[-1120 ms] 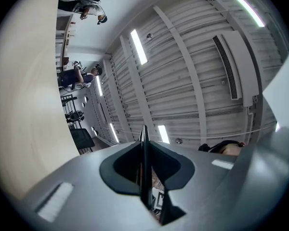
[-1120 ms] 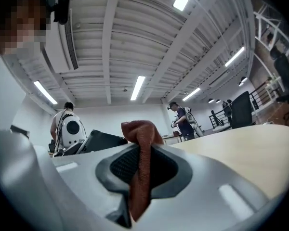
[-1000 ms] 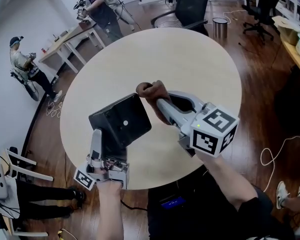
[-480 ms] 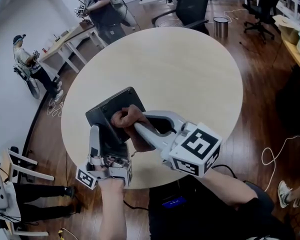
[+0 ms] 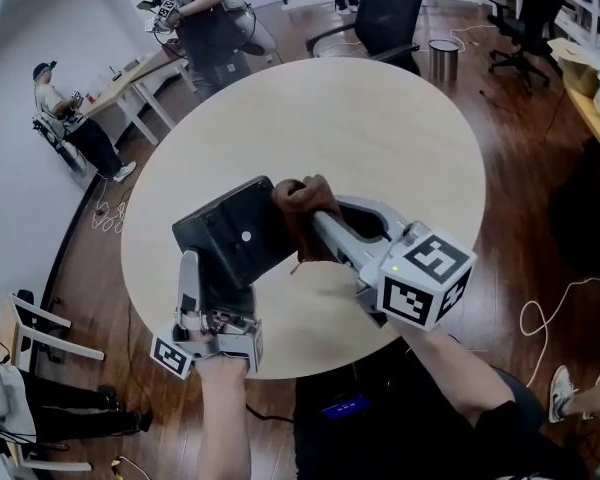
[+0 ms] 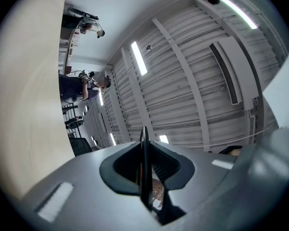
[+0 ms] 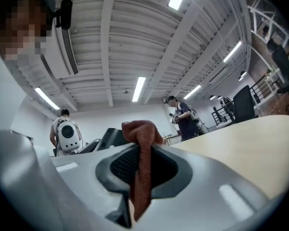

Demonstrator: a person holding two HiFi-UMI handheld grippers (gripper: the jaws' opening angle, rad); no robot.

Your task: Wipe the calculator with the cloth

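You are mid-wipe: your left gripper [image 5: 212, 286] is clamping the flat black rectangular calculator [image 5: 235, 233] tilted above the round pale table [image 5: 380, 118], while your right gripper [image 5: 315, 218] is pinching the rust-brown cloth [image 5: 300, 200] at the calculator's right edge. Next, sweep the cloth leftwards across it, pressing lightly.

**Open tabletop beyond, crowded near edge**

The far and right parts of the round pale wooden table [image 5: 380, 118] lie open to a passing gripper. At the near left edge, the tilted black slab calculator [image 5: 235, 236] blocks the way, clamped in the left gripper [image 5: 215, 296]. The right gripper [image 5: 310, 223] and its bunched brown cloth [image 5: 302, 200] press against the calculator's right side. Beyond the far rim stand a black office chair [image 5: 380, 13] and a round metal bin [image 5: 441, 56].
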